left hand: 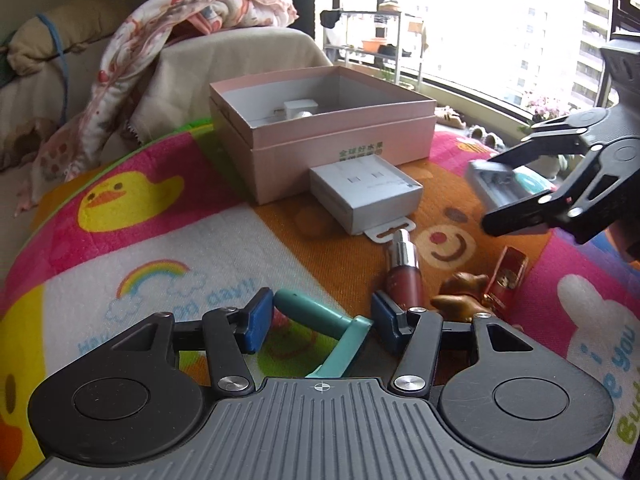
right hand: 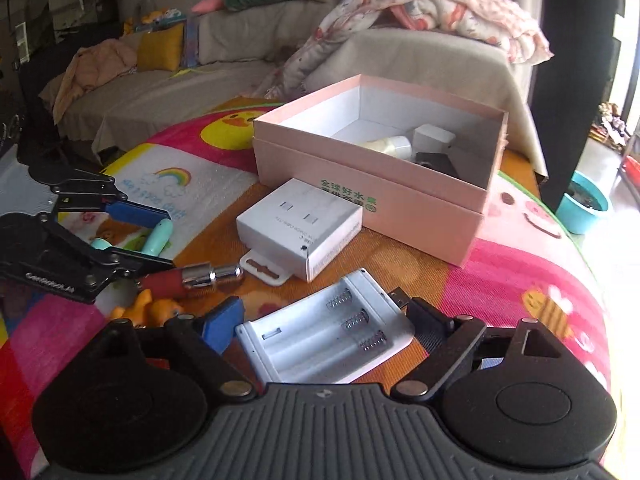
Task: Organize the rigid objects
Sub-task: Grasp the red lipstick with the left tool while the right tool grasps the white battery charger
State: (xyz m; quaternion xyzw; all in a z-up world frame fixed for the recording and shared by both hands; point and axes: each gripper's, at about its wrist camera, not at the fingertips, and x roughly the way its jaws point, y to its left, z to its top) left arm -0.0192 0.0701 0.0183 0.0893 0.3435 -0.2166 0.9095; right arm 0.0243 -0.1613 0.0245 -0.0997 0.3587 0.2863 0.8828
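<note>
An open pink box [left hand: 340, 140] [right hand: 420, 200] stands on a colourful mat and holds a white cube, a cream bottle and a dark item. My left gripper [left hand: 320, 320] is open around a teal roller tool [left hand: 320, 320] [right hand: 156, 240] that lies on the mat. My right gripper [right hand: 324, 324] [left hand: 496, 196] is open around a white battery charger [right hand: 324, 344] [left hand: 492, 184]; its pads stand just beside the charger's edges. A small white box [left hand: 366, 196] [right hand: 300, 228], a red lip gloss tube [left hand: 404, 276] [right hand: 192, 278] and an orange-brown figurine [left hand: 460, 296] [right hand: 152, 308] lie between the grippers.
A red packet [left hand: 506, 274] lies right of the figurine. A sofa with a draped floral blanket [left hand: 160, 60] [right hand: 420, 12] stands behind the mat. Windows [left hand: 500, 20] lie to the far right in the left wrist view. A teal pot [right hand: 584, 208] sits on the floor.
</note>
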